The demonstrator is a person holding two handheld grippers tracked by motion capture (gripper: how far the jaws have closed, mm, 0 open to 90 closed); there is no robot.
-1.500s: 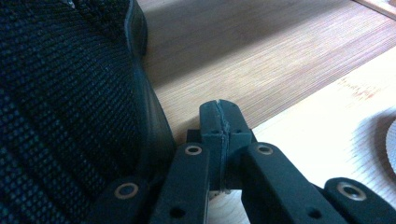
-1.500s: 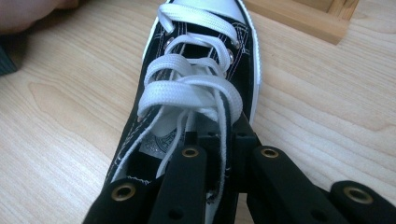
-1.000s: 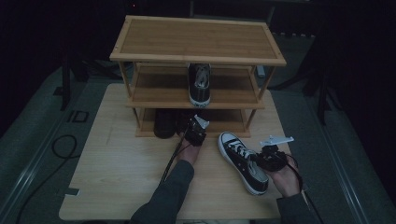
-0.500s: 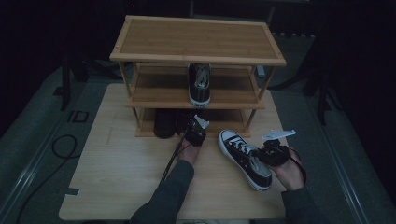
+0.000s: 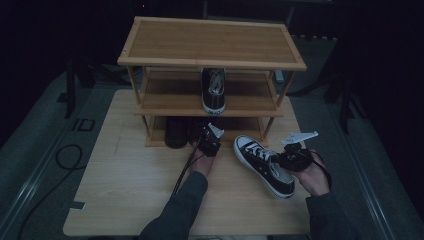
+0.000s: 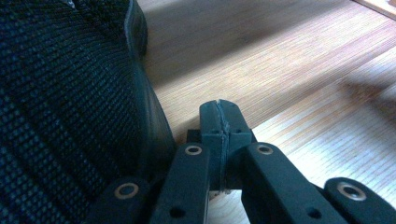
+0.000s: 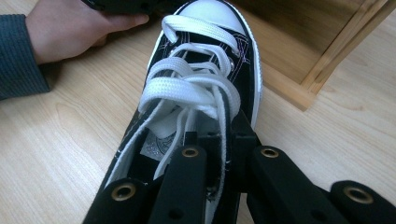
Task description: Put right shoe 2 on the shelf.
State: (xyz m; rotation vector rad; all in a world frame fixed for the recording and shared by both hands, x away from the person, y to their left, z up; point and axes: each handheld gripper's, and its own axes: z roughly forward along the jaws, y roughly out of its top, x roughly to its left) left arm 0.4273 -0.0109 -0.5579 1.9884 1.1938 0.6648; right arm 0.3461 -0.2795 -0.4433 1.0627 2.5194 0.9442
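Nearest the person, the right hand-held gripper [image 5: 295, 161] is clamping its jaws on the side wall of a black high-top sneaker [image 5: 263, 165], beside the white laces, as the right gripper view shows, and is holding it toward the right side of the wooden surface [image 5: 125, 195]; whether the sole is touching the wood I cannot tell. The shoe's white toe cap is pointing toward the rack. A little farther in, the left hand-held gripper [image 5: 209, 142] is resting with its jaws pressed together on nothing, sitting just beside a dark mesh shoe [image 6: 65, 102] at the foot of the rack. Behind them, the wooden shoe rack [image 5: 212, 42] is standing at the back of the surface, with a second black sneaker [image 5: 213, 91] sitting on its middle shelf, toe toward the person, and dark shoes tucked in shadow on the bottom shelf.
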